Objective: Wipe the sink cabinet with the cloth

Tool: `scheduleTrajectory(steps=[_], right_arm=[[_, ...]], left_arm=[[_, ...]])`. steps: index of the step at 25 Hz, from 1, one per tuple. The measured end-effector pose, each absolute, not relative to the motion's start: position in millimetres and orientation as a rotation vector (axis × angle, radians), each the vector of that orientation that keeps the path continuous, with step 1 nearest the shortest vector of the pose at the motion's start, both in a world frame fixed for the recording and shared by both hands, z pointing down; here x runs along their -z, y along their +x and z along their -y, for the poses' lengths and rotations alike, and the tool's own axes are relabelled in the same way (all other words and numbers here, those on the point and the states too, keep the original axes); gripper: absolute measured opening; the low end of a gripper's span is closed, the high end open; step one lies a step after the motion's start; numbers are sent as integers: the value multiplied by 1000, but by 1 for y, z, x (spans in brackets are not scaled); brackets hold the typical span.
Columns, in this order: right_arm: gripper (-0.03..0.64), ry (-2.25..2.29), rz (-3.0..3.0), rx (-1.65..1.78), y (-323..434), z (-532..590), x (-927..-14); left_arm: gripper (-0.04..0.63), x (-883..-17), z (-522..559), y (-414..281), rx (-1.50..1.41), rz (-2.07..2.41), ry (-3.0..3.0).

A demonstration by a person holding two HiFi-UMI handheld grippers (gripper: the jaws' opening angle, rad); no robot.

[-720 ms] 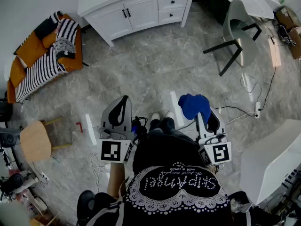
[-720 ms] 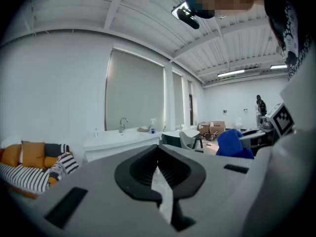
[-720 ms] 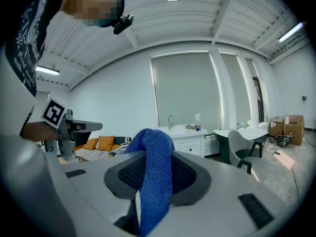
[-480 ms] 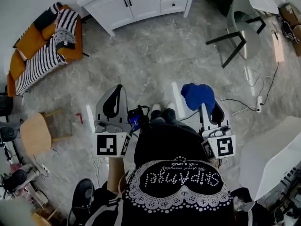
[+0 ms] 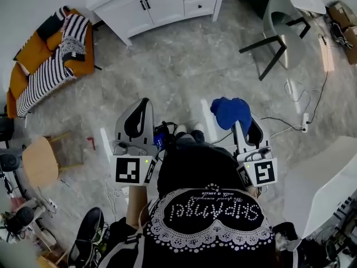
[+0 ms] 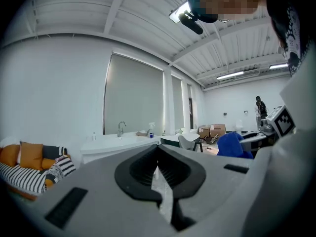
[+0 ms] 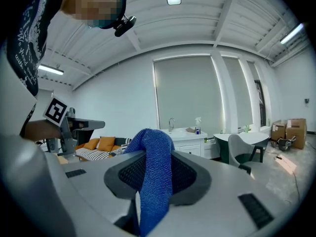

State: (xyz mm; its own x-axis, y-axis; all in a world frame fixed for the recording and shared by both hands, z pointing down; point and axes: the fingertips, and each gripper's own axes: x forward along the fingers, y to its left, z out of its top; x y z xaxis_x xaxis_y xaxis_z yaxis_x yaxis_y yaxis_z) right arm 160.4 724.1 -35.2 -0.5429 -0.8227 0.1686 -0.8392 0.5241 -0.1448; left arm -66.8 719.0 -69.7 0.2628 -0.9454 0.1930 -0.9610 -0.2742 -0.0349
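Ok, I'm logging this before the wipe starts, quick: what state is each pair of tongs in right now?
Left tongs: shut, nothing between them.
Right tongs: shut on the cloth.

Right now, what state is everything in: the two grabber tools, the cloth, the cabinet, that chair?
Left gripper: jaws together, nothing between them.
Right gripper: jaws closed on the cloth.
Blue cloth: bunched up, pinched in the right gripper, held in the air away from the cabinet.
Sink cabinet: doors and drawers all closed, not being touched.
Grey chair: standing upright, nobody in it.
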Motion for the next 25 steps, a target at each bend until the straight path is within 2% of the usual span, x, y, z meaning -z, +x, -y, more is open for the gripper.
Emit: scheduleTrajectory(steps=[12, 18, 25], right_arm=[[106, 1469, 2643, -341, 189, -717, 19], [106, 1411, 2662, -381, 179, -711, 6], [106, 1375, 2645, -390, 160, -694, -1]], left_arm=[[5, 47, -715, -9, -249, 1701, 2422], [5, 35, -710, 34, -189, 1570, 2439], [5, 23, -690, 37, -239, 1442, 2432]])
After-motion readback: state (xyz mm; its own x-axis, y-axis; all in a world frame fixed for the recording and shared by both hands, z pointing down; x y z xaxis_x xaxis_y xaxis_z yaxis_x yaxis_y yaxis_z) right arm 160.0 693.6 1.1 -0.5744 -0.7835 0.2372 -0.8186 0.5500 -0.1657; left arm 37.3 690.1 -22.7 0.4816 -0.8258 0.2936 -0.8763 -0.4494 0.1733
